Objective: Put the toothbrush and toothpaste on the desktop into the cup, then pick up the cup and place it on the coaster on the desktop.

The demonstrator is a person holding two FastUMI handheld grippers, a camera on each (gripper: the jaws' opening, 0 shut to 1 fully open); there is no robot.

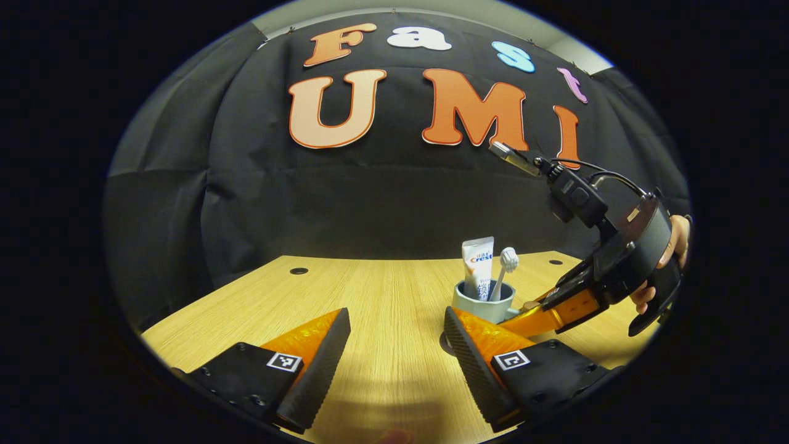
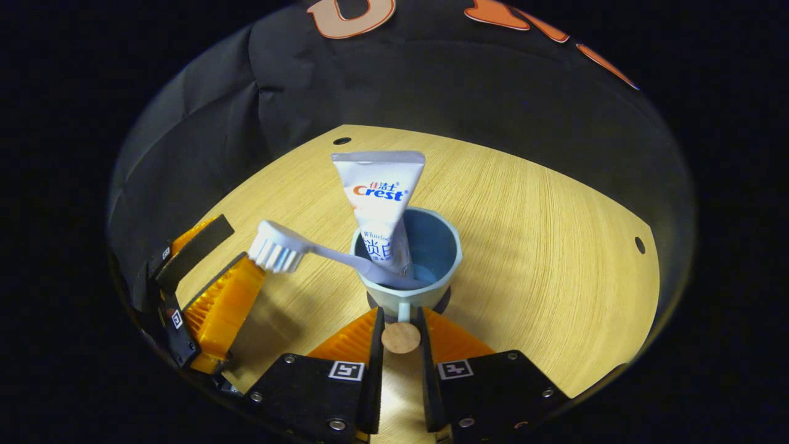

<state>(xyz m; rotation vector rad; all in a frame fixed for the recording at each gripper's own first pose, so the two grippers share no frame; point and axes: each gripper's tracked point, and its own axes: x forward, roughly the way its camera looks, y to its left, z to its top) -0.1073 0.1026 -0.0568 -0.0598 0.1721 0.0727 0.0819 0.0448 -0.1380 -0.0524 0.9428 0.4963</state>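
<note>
The cup (image 2: pixel 412 271) stood on the table (image 2: pixel 542 246) with the toothpaste (image 2: pixel 381 206) upright in it and the toothbrush (image 2: pixel 308 250) leaning far out over its rim, bristles toward the left tongs (image 2: pixel 209 277). The right tongs (image 2: pixel 399 336) were drawn narrow around the cup's handle, and a round wooden knob at the handle's end sat between the fingers; whether both pads actually pressed on it could not be told. The left tongs (image 1: pixel 394 345) stood wide and empty, just beside the cup.

A grip on that thin handle alone could let the cup swing or tip once lifted, and the slanting toothbrush might slide out or catch the left tongs. A dark disc edge peeked from under the cup's base; whether that was the coaster was unclear.
</note>
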